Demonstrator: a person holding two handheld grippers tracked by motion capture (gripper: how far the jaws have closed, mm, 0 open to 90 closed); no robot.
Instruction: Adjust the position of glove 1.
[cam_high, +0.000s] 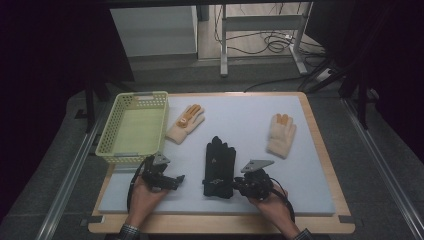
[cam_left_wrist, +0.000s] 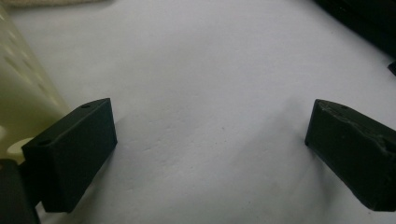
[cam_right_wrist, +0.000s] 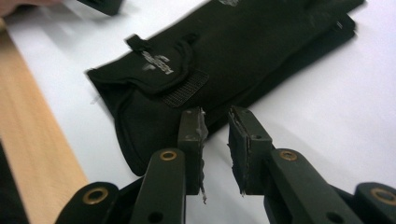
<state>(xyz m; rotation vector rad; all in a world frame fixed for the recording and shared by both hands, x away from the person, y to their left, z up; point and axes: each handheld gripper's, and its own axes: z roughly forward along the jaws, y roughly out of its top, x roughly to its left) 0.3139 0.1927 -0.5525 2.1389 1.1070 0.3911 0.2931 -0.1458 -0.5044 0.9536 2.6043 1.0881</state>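
Observation:
A pair of black gloves (cam_high: 219, 167) lies flat on the white mat (cam_high: 240, 115), cuffs toward the person. My right gripper (cam_high: 237, 187) sits at the cuff's right edge. In the right gripper view its jaws (cam_right_wrist: 216, 122) stand a narrow gap apart just short of the black gloves (cam_right_wrist: 224, 60), with only mat between the pads. My left gripper (cam_high: 177, 179) rests left of the gloves, near the basket's front corner. In the left gripper view it (cam_left_wrist: 210, 121) is wide open over bare mat.
A pale yellow basket (cam_high: 135, 95) stands at the mat's left; its wall (cam_left_wrist: 23, 93) is beside my left jaw. Two cream gloves with orange fingertips lie farther back, one (cam_high: 185, 122) by the basket and one (cam_high: 281, 135) at the right. The wooden table edge (cam_right_wrist: 42, 154) runs along the front.

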